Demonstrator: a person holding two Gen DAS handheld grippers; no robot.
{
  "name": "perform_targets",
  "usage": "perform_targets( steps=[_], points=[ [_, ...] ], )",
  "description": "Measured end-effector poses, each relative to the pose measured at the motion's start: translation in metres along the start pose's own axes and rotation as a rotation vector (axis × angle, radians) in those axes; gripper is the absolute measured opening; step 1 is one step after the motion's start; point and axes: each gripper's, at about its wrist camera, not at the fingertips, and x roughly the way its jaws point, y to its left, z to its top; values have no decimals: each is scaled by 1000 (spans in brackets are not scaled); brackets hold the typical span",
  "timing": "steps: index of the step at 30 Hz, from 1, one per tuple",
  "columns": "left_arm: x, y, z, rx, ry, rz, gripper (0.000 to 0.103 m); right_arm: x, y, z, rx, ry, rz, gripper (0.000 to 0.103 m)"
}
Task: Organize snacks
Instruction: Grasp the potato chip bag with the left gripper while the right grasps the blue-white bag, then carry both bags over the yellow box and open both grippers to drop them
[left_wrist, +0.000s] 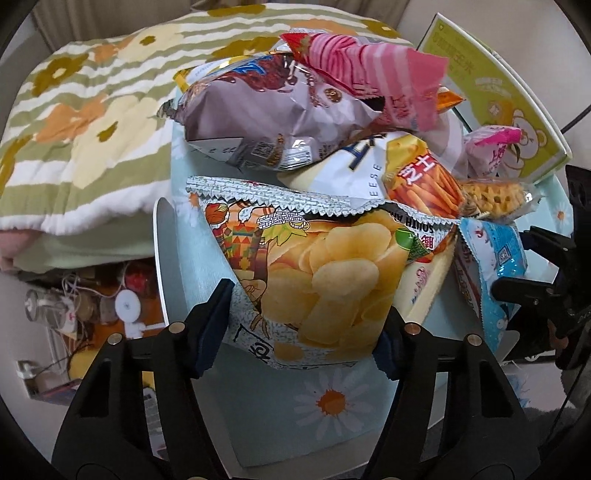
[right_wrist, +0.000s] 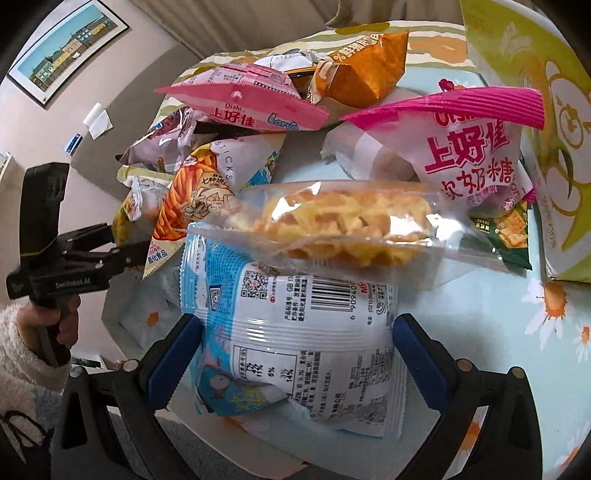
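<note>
A heap of snack bags lies on a small table with a daisy cloth (left_wrist: 332, 402). My left gripper (left_wrist: 308, 302) points steeply down, and its blue pads press both sides of a potato chip bag (left_wrist: 325, 273) at the heap's near edge, creasing it. My right gripper (right_wrist: 297, 321) straddles a blue and white snack bag (right_wrist: 295, 332); its pads stand at the bag's sides and the bag looks uncrushed. A clear-wrapped waffle snack (right_wrist: 332, 221) rests on that bag's far end. In the left wrist view the right gripper (left_wrist: 513, 258) is at the right, around the blue bag (left_wrist: 491, 258).
Behind lie a purple bag (left_wrist: 273, 110), pink Oishi bags (right_wrist: 480, 155) (right_wrist: 243, 107), a cheese stick bag (left_wrist: 413, 173) and an orange bag (right_wrist: 354, 70). A green and white bear box (right_wrist: 554, 147) stands at the right. A flowered quilt (left_wrist: 85, 118) lies to the left. A fluffy-sleeved hand holds the left gripper (right_wrist: 129, 240).
</note>
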Motion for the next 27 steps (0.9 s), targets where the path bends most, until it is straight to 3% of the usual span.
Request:
perform_targets(
  steps=[3,8,10,20,27],
  points=[
    [-5,-1,-2,-12,-9,-2,63,-2,5,-3,-17,-2,-15,102],
    [-15,-2,-7,-31,-27,0,63,-6,21,-5,-61,-21,-55,76],
    [-19,-2,-9,-37,-32,1,63,-8,23,-6,-65,-27,-57,72],
    [-55,-5,-14,-68,-89,8,63,-23,37,-19,-56,-41,-26,69],
    [-95,-15,-6,-68,-162,1,63,-67,61,-14,-65,-136,-22,69]
  ],
)
